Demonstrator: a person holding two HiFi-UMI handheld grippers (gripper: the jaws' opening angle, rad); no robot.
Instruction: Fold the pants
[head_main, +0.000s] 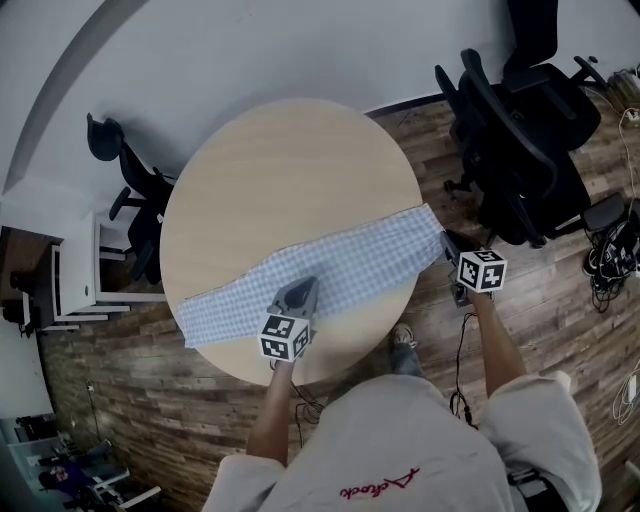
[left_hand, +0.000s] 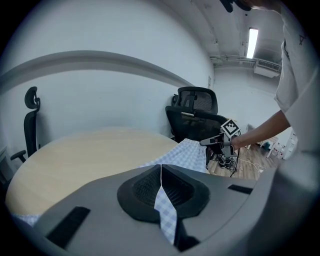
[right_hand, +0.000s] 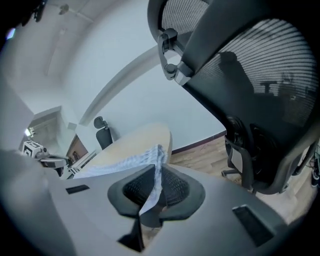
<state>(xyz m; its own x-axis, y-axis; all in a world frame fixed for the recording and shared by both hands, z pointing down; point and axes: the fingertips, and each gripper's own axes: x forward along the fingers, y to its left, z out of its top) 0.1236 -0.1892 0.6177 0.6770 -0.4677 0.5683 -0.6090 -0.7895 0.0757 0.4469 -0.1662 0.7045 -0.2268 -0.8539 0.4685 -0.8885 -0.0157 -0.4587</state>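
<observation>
Blue-and-white checked pants (head_main: 320, 268) lie stretched in a long strip across the near side of the round wooden table (head_main: 280, 170). My left gripper (head_main: 300, 292) is shut on the pants' near edge around the middle; checked cloth (left_hand: 165, 207) shows pinched between its jaws. My right gripper (head_main: 448, 247) is shut on the right end of the pants, just off the table's edge. In the right gripper view the cloth (right_hand: 156, 182) runs from the jaws back to the table (right_hand: 142, 137). The left gripper view also shows the right gripper (left_hand: 216, 143) holding that far end.
Black office chairs (head_main: 520, 130) stand right of the table, close to my right gripper, with cables (head_main: 610, 250) on the wooden floor. Another black chair (head_main: 130, 190) and a white shelf unit (head_main: 75, 275) stand to the left. A white wall runs behind.
</observation>
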